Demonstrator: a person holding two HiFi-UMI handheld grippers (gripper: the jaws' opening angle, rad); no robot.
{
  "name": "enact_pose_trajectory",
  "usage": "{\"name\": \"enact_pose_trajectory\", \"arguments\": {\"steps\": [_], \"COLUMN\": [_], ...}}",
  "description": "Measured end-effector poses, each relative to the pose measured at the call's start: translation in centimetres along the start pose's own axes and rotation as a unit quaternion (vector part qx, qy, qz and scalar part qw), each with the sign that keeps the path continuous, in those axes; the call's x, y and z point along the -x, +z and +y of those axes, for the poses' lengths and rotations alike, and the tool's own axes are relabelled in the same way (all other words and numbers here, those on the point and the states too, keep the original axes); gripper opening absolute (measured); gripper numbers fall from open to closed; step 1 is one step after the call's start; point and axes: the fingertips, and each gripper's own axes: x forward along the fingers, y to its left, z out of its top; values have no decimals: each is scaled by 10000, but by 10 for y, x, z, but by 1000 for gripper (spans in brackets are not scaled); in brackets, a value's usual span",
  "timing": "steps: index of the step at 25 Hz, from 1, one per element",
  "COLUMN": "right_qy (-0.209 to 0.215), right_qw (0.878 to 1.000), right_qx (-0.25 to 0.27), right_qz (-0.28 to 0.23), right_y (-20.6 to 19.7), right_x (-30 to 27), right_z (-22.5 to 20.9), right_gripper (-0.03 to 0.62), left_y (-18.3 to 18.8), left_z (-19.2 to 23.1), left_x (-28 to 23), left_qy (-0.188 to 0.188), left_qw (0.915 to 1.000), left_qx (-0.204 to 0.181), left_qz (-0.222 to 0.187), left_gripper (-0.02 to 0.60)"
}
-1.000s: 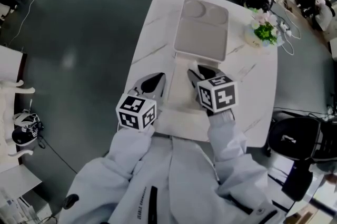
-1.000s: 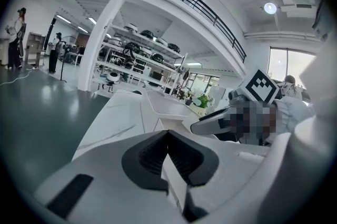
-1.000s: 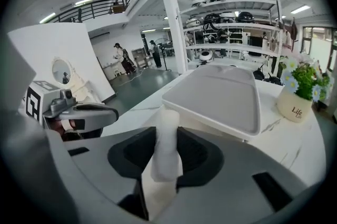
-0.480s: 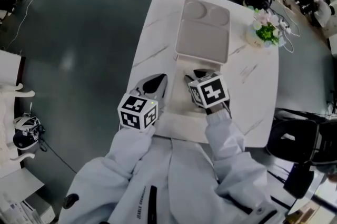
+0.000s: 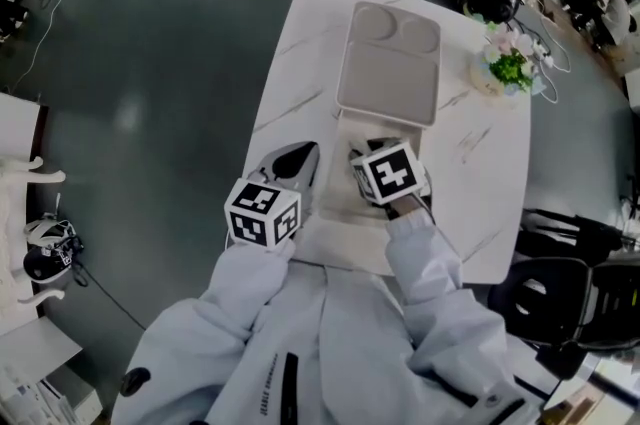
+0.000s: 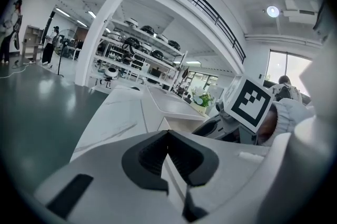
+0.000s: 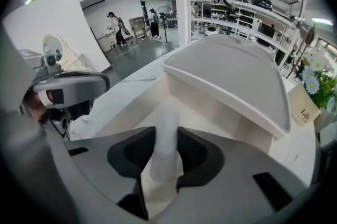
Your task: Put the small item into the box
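An open cream box [image 5: 338, 213] lies on the white marble table [image 5: 300, 43], its lid [image 5: 388, 63] laid back behind it. My right gripper [image 5: 370, 159] hangs over the box's inside. In the right gripper view a small white cylinder [image 7: 168, 117] stands between the pads of the right gripper [image 7: 167, 137]; the jaws are opening but still touch it. Below it is the box's floor [image 7: 210, 107], with the lid [image 7: 231, 75] beyond. My left gripper [image 5: 292, 159] rests at the box's left side, and the left gripper [image 6: 167, 138] is shut and empty.
A pot of flowers [image 5: 508, 65] stands at the table's far right, with a small card [image 7: 304, 108] in front of it. Black chairs [image 5: 560, 283] stand right of the table. Dark floor lies to the left.
My right gripper has moved a little left and forward over the box with the cylinder in it. The left gripper has stayed put.
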Motion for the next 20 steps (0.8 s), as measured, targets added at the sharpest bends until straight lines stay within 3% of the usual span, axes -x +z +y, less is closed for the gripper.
{"name": "enact_pose_trajectory", "arguments": {"steps": [9, 13, 16, 20], "right_qy": [-40, -82, -10, 8], "right_qw": [9998, 9986, 9965, 9923], "right_qx": [-61, -160, -202, 118], "right_qz": [-160, -493, -816, -1237], "right_y": [3, 11, 16, 22], "right_x": [4, 15, 24, 39], "right_z": [-1, -2, -2, 1], "right_gripper": [158, 189, 175, 101], "left_y": [1, 4, 9, 15], "left_z": [-2, -4, -6, -12], "left_x": [1, 6, 11, 17], "left_qy": [10, 59, 116, 201], "left_qw": [10000, 9999, 9998, 9994], "left_qx": [6, -32, -42, -73], "left_qz": [-31, -92, -176, -284], "left_gripper": [-2, -2, -2, -2]}}
